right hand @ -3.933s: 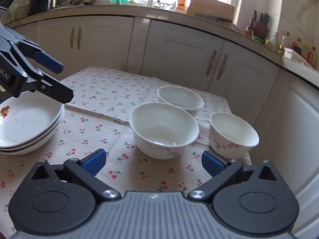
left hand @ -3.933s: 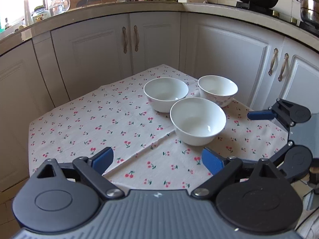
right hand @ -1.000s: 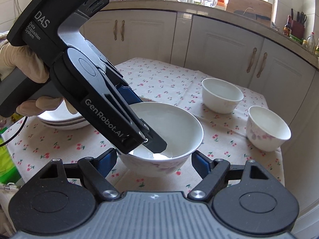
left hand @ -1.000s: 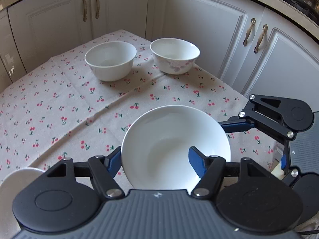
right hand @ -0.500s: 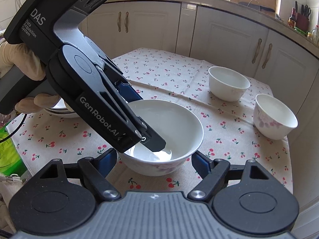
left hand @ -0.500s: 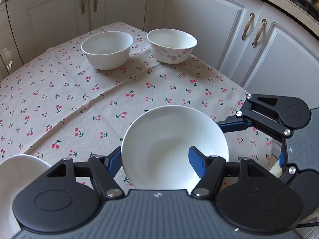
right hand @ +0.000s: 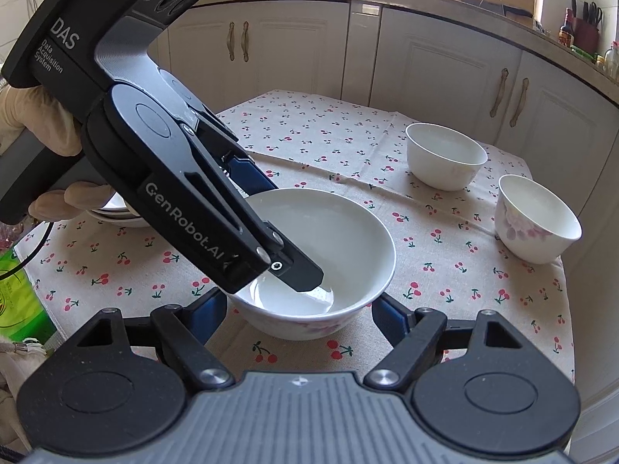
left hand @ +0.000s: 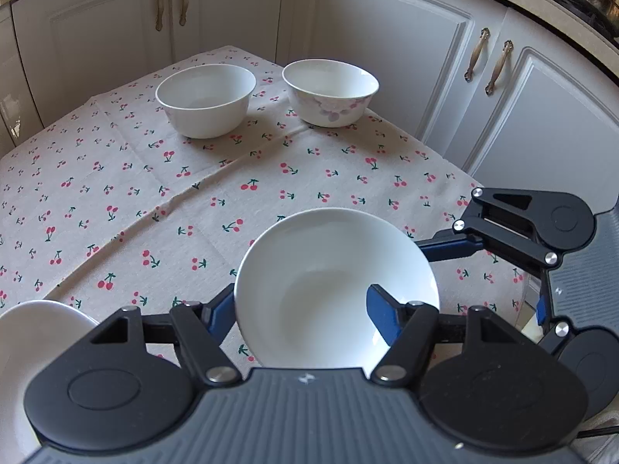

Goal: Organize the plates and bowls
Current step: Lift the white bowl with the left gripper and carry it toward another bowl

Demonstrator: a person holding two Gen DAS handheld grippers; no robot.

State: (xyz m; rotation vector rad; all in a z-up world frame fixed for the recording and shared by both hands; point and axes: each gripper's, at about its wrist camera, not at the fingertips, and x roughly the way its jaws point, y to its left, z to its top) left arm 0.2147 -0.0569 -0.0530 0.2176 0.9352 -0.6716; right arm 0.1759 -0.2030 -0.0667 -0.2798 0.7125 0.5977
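Right wrist view: "DAS" and "GenRobot.AI" on the left claw (right hand: 267,228), pinching the near bowl (right hand: 348,239).
Right claw (right hand: 298,309) straddles it, gaping; counter (right hand: 317,131) open beyond.

The left gripper (right hand: 271,228) bears all the readable text: "DAS" with "Data Acquisition System" in small white print beneath it on its upper housing, and "GenRobot.AI" in white along the black finger arm below that housing; nothing else is legible.
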